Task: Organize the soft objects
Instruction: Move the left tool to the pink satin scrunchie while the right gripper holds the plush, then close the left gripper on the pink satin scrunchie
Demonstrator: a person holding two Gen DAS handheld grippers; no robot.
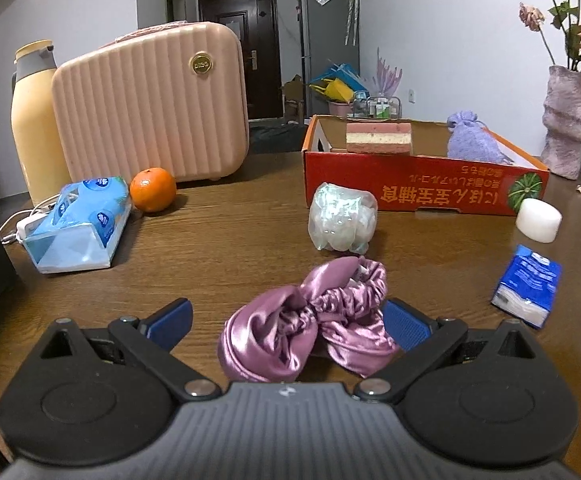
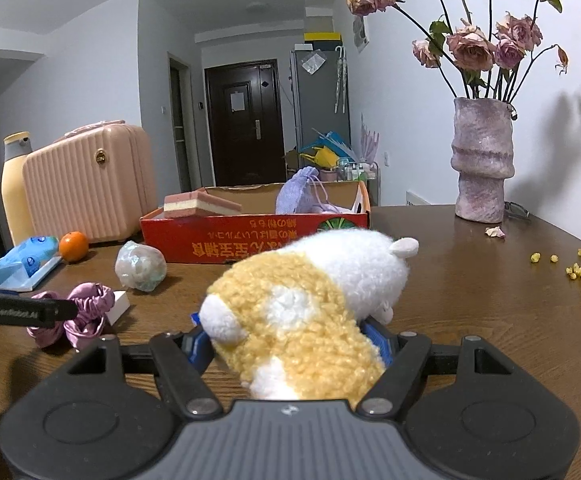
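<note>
Here's the left gripper [image 1: 286,320], all matte black: two rounded housings side by side, each stamped with a shallow circular recess, and a ribbed grey block between them carrying a tiny pale logo. Crossed black link arms run forward, pinned with silver round-headed screws, ending in blue ridged pads [image 1: 404,324]. Triangular cut-outs sit on the outer shoulders. The right gripper [image 2: 290,340] is built the same: black housings, grey ribbed centre, silver pins, blue pads [image 2: 380,342]. Seen side-on in the right wrist view, the left unit shows small white lettering.
</note>
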